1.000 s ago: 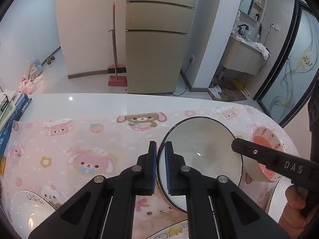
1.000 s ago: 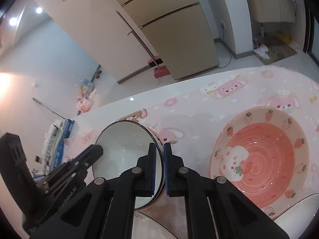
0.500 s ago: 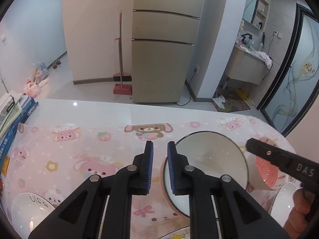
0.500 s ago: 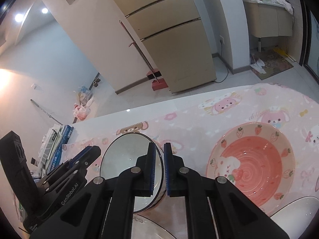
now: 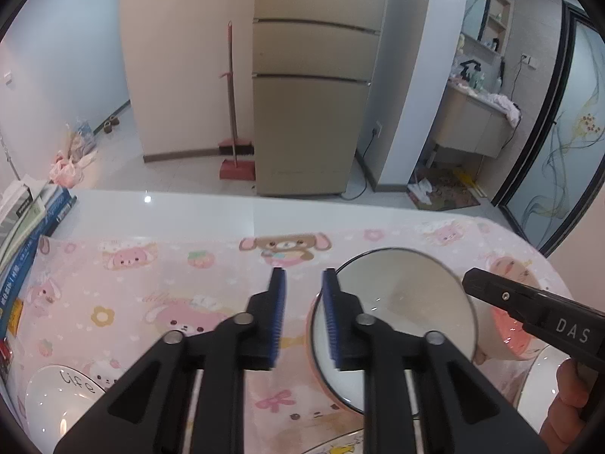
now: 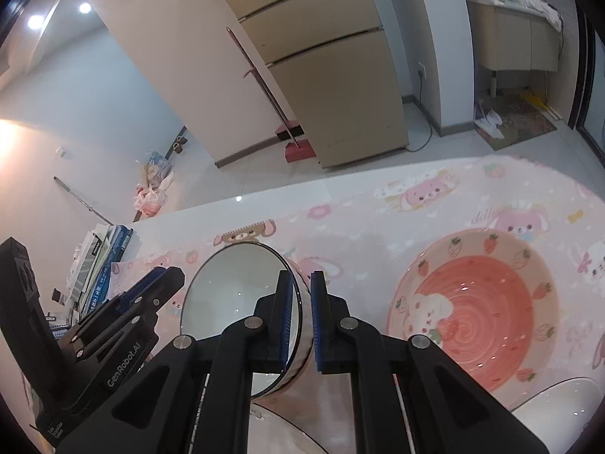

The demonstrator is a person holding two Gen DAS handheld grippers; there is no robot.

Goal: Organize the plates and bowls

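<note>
Bowl (image 6: 242,302) in right gripper (image 6: 301,325)

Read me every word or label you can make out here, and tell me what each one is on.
"DAS": right gripper, on its side.
"GenRobot.AI": left gripper, on its side.
"life": white bowl, lower left of the left wrist view.
Books: spine print too small to read.

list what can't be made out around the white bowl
- Right wrist view: base of the white bowl, covered by the arms of the right tool.
- Right wrist view: plate, cut by the bottom edge.
- Left wrist view: pink bowl, mostly behind white bowl and right tool.
- Left wrist view: lettered bowl, cut by the lens edge.
</note>
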